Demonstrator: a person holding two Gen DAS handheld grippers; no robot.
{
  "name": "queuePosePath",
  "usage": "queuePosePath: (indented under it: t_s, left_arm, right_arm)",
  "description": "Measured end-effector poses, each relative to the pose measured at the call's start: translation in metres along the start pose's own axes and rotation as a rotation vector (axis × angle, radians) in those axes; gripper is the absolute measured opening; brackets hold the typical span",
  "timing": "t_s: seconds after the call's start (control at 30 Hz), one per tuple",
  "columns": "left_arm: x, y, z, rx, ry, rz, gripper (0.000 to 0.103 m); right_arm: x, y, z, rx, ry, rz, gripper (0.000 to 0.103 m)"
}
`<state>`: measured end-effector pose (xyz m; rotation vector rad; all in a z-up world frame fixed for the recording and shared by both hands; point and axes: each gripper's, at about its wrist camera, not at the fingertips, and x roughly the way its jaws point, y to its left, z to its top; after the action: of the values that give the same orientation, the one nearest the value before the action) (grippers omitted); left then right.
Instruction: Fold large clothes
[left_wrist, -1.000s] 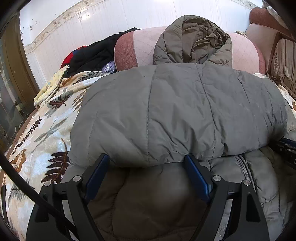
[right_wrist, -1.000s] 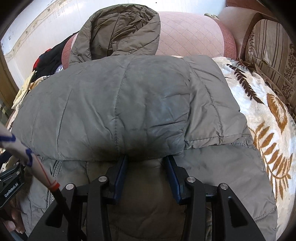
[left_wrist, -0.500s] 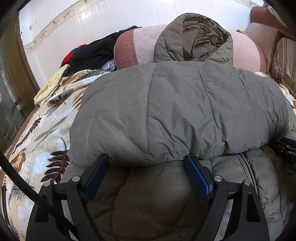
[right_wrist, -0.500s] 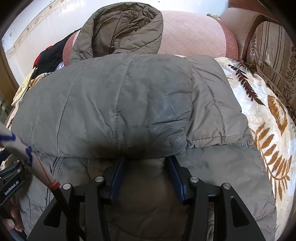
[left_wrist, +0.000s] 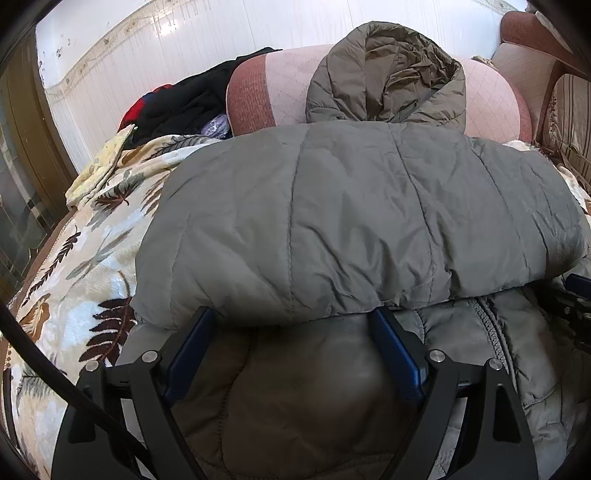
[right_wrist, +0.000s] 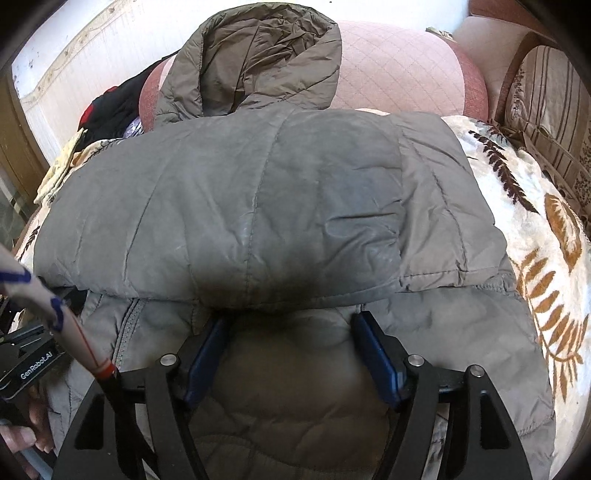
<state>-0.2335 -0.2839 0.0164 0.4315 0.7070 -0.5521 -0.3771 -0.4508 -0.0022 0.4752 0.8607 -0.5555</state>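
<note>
On leaf-print blanket (left_wrist: 74, 280): grey puffer jacket (left_wrist: 351, 221), folded, hood up.

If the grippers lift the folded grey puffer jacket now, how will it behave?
The puffer jacket probably sags: it is quilted and creased, not stiff. Its puffed fold suggests it is light and may spring open. The smooth shell might slip from the open left gripper and right gripper.

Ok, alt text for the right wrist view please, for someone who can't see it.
A grey-olive puffer jacket lies folded on a leaf-print blanket, its hood resting against a pink bolster. The right gripper is open, its blue-padded fingers tucked under the folded-over edge. The left gripper shows at the lower left edge.
</note>
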Motion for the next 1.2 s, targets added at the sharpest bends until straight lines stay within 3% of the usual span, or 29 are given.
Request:
queuePosePath:
  t_s: [0.13,0.33,0.47,0.67,0.8,0.93,1.1,1.2]
  left_arm:
    - [0.002,0.0,0.0,-0.004,0.008,-0.006,0.087]
    - [0.0,-0.002,0.001,0.007,0.011,0.011,0.087]
    - [-0.005,-0.002,0.001,0.009,0.021,0.019,0.087]
    - [-0.038,-0.001,-0.021,-0.017,0.042,-0.04,0.087]
    - [-0.066,-0.007,-0.053,-0.032,0.059,-0.071,0.087]
    - [-0.106,-0.014,-0.095,-0.036,0.042,-0.088,0.087]
    - [-0.131,-0.021,-0.119,-0.029,0.033,-0.099,0.087]
    - [-0.139,-0.022,-0.122,-0.026,0.007,-0.068,0.087]
  right_arm:
    - [-0.01,-0.003,-0.002,0.039,-0.005,0.042,0.074]
    - [-0.017,-0.007,-0.002,0.071,-0.011,0.065,0.044]
    - [-0.026,-0.009,-0.003,0.098,-0.014,0.083,0.041]
    - [-0.058,0.001,-0.024,0.092,-0.032,0.1,0.041]
    - [-0.086,0.012,-0.065,0.067,-0.031,0.138,0.041]
    - [-0.111,0.014,-0.116,0.014,-0.017,0.098,0.041]
    - [-0.138,0.004,-0.148,0.035,-0.012,0.111,0.041]
    - [-0.159,0.002,-0.154,0.009,-0.055,0.117,0.041]
